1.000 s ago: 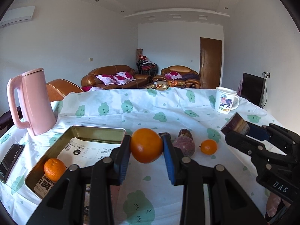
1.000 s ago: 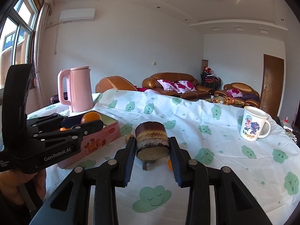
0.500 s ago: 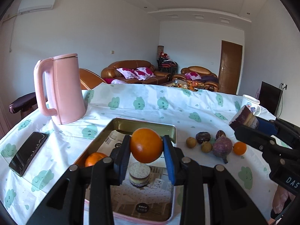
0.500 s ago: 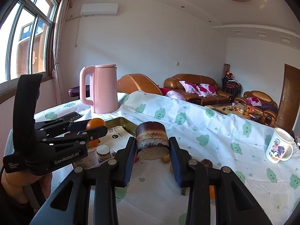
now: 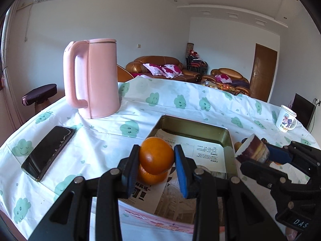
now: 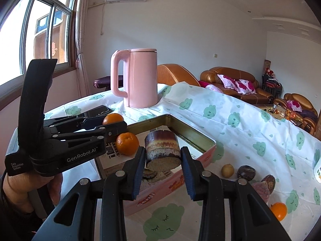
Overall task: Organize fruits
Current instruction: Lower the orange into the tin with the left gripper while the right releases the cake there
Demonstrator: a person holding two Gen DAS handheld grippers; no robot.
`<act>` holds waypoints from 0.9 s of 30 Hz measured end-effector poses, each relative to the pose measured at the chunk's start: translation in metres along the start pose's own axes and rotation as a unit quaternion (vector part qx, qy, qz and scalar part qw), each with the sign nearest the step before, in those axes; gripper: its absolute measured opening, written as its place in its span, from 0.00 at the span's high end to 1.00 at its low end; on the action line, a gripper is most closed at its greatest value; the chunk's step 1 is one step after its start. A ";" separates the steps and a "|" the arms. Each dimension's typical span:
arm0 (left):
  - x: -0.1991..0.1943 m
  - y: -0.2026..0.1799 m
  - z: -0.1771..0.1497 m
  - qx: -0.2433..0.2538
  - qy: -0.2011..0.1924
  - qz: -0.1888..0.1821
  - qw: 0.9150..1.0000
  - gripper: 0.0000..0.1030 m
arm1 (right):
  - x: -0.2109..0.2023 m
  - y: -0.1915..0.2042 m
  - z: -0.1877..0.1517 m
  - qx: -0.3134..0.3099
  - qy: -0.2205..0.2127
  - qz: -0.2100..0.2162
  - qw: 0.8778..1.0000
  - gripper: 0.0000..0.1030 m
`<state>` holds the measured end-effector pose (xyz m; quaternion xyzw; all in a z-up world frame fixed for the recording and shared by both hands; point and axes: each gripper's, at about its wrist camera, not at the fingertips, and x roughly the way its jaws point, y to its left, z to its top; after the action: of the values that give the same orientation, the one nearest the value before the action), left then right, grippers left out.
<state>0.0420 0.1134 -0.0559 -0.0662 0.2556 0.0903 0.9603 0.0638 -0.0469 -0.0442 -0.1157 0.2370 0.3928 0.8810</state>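
Note:
My left gripper [image 5: 156,158] is shut on an orange [image 5: 156,155] and holds it above the near left corner of the open tin box [image 5: 190,123], just over a second orange [image 5: 149,175] lying in the box. My right gripper [image 6: 163,156] is shut on a round layered cake piece [image 6: 162,149], held above the tin box [image 6: 192,136]. It also shows in the left wrist view [image 5: 253,147] at the right. The left gripper [image 6: 115,123] shows in the right wrist view with its orange [image 6: 112,118] over the orange in the box [image 6: 127,143].
A pink kettle [image 5: 93,78] stands at the back left, a black phone [image 5: 48,152] lies left of the box, and a white mug [image 5: 285,119] stands far right. Loose fruits lie right of the box: a small yellow one [image 6: 227,170], a dark one [image 6: 246,172], an orange [image 6: 278,210].
Both grippers have swung left over the tin box, each with its load still held. The kettle and phone have come closer into view.

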 end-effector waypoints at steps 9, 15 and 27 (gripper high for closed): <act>0.012 0.008 -0.007 -0.008 0.024 0.002 1.000 0.65 | 0.026 0.021 -0.009 -0.024 0.057 0.017 0.998 0.63; 0.016 0.008 -0.010 -0.004 0.035 0.001 0.999 0.65 | 0.032 0.022 -0.011 -0.025 0.075 0.025 0.997 0.63; -0.011 -0.004 0.001 -0.005 -0.013 -0.005 1.000 0.24 | -0.013 -0.010 -0.019 0.001 0.034 0.005 0.999 0.51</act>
<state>0.0342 0.1086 -0.0494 -0.0712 0.2418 0.0880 0.9637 0.0575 -0.0686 -0.0540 -0.1269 0.2679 0.3927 0.8706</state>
